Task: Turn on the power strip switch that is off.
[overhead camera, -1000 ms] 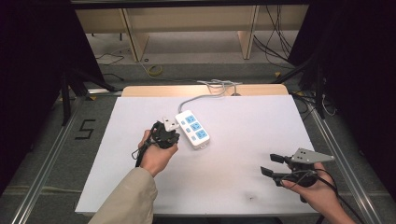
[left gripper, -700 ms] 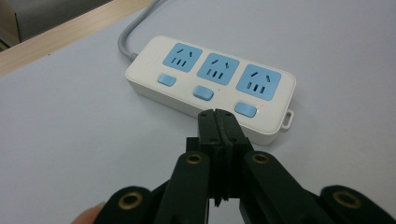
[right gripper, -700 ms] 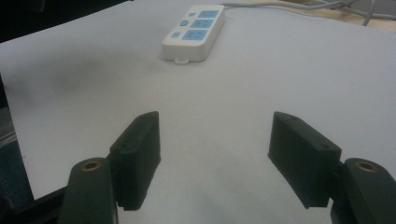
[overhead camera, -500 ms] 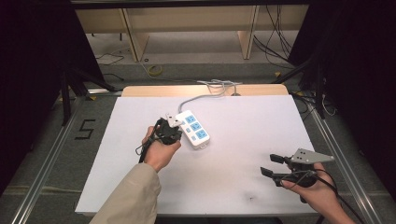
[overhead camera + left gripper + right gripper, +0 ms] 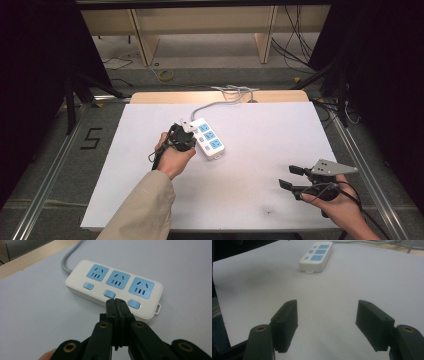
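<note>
A white power strip (image 5: 209, 138) with three blue sockets and three blue switches lies near the middle of the white table, its grey cord running to the far edge. My left gripper (image 5: 186, 138) hovers at the strip's left side, jaws shut with nothing between them. In the left gripper view the shut tips (image 5: 117, 302) sit just in front of the middle switch (image 5: 109, 293) of the power strip (image 5: 113, 287). My right gripper (image 5: 287, 177) rests low at the front right, open and empty; its view shows the power strip (image 5: 316, 255) far ahead beyond the gripper (image 5: 325, 315).
White sheet covers the table (image 5: 260, 150), with a wooden strip (image 5: 160, 96) along the far edge. The grey cord (image 5: 217, 103) joins other cables (image 5: 235, 90) at the back. Metal rails (image 5: 50, 170) run along both sides. A small dark speck (image 5: 270, 212) marks the sheet near the front.
My left gripper has edged a little to the right and away from me, closer to the power strip. The right gripper has stayed put.
</note>
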Tool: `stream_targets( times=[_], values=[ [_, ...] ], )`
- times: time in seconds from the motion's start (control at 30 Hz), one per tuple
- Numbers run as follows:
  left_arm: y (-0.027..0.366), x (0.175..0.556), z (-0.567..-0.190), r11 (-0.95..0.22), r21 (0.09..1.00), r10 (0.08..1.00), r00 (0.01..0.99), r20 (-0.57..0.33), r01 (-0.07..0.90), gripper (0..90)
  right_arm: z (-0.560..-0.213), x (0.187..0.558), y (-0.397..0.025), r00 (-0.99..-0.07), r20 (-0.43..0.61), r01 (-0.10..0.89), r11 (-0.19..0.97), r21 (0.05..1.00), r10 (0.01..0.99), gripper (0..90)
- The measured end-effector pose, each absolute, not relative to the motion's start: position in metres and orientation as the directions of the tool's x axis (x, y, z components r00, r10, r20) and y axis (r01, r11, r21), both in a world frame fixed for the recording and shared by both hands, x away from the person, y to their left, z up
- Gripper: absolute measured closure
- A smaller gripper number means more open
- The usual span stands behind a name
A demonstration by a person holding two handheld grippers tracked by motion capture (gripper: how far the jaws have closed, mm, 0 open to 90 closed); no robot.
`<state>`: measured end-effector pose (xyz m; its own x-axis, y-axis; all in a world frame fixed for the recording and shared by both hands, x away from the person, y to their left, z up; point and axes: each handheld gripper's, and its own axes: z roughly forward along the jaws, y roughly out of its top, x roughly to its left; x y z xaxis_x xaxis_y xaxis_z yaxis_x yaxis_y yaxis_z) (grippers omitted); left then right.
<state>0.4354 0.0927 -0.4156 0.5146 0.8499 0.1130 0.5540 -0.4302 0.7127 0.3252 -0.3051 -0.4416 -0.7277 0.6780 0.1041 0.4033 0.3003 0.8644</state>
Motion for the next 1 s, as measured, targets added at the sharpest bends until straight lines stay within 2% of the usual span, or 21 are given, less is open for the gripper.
stream_targets(
  times=[1.0],
  values=[
    [0.084, 0.464, -0.417, -0.435, 0.675, 0.855, 0.508, 0.102, 0.596, 90.0, -0.442, 0.325, -0.305, -0.732, 0.102, 0.403, 0.307, 0.862, 0.673, 34.3]
  ],
)
